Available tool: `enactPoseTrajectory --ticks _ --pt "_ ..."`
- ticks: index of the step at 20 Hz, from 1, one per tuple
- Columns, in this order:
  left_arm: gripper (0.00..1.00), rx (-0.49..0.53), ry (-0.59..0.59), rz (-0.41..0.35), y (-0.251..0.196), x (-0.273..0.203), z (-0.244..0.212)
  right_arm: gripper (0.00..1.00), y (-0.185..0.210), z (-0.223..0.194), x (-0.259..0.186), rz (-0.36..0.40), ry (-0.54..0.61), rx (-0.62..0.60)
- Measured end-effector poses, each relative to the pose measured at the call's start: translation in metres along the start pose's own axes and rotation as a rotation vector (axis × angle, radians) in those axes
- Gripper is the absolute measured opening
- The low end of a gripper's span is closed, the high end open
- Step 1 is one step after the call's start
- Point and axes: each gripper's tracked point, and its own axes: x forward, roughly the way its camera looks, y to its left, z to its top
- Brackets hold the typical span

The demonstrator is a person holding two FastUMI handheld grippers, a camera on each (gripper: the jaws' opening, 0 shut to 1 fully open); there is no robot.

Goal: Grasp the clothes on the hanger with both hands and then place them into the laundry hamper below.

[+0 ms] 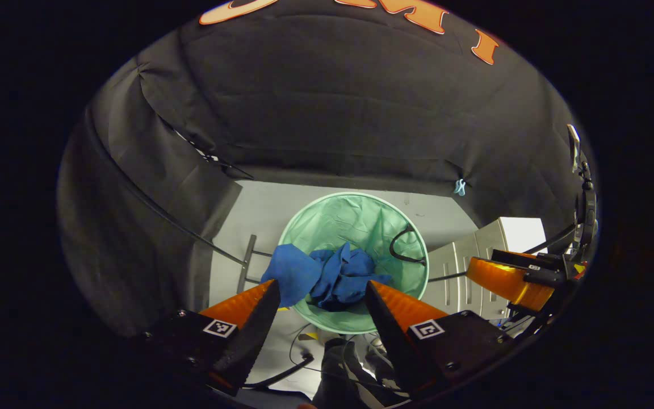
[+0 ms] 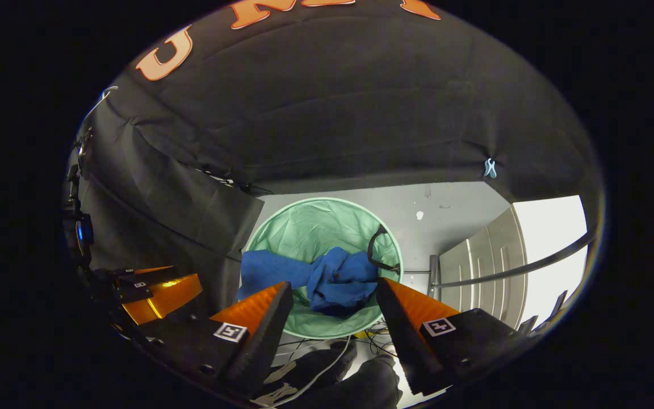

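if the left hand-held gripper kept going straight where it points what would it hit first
Most likely the blue clothes heaped in the green hamper; the left hand-held gripper, open, points at them, though depth is unclear.

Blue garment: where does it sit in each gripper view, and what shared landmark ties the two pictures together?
Left gripper view: the blue garment lies low centre, in the green hamper, one part draped over its left rim.
Right gripper view: low centre, between the fingers, also draped left.
Shared landmark: the hamper's black handle, just right of the garment.

blue clothes (image 1: pixel 335 275), green hamper (image 1: pixel 361 216)
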Motion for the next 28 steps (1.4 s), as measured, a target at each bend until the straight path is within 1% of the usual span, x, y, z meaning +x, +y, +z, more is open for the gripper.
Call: enactPoseTrajectory --ticks 1,2,3,6,10,12,18,24,28 --pt "0.98 -0.001 -0.015 0.006 -0.001 -0.004 0.002 0.88 -0.003 0.004 -0.003 -0.007 -0.017 -0.005" --pt "0.98 -0.009 -0.027 0.005 -0.006 -0.008 0.007 0.98 -0.005 0.006 -0.009 -0.009 -0.033 -0.008" --pt "0.98 -0.023 -0.039 -0.006 -0.015 -0.015 0.007 0.99 -0.006 0.008 -0.016 -0.008 -0.046 -0.013" --pt "0.97 -0.05 -0.066 -0.026 -0.035 -0.031 0.014 0.99 -0.012 0.016 -0.048 -0.012 -0.097 -0.035" --pt "0.97 -0.025 -0.119 -0.031 -0.057 -0.056 0.019 0.99 -0.034 0.022 -0.075 -0.025 -0.161 -0.053" --pt "0.97 -0.016 -0.158 -0.029 -0.066 -0.073 0.025 0.99 -0.039 0.027 -0.093 -0.021 -0.204 -0.058" --pt "0.97 -0.022 -0.327 -0.009 -0.088 -0.146 0.045 0.99 -0.046 0.04 -0.169 0.005 -0.359 -0.085" --pt "0.97 -0.037 -0.476 0.022 -0.109 -0.226 0.043 0.98 -0.051 0.047 -0.256 0.052 -0.513 -0.115" --pt "0.96 -0.013 -0.568 0.072 -0.117 -0.269 0.047 0.98 -0.061 0.054 -0.306 0.075 -0.596 -0.123"
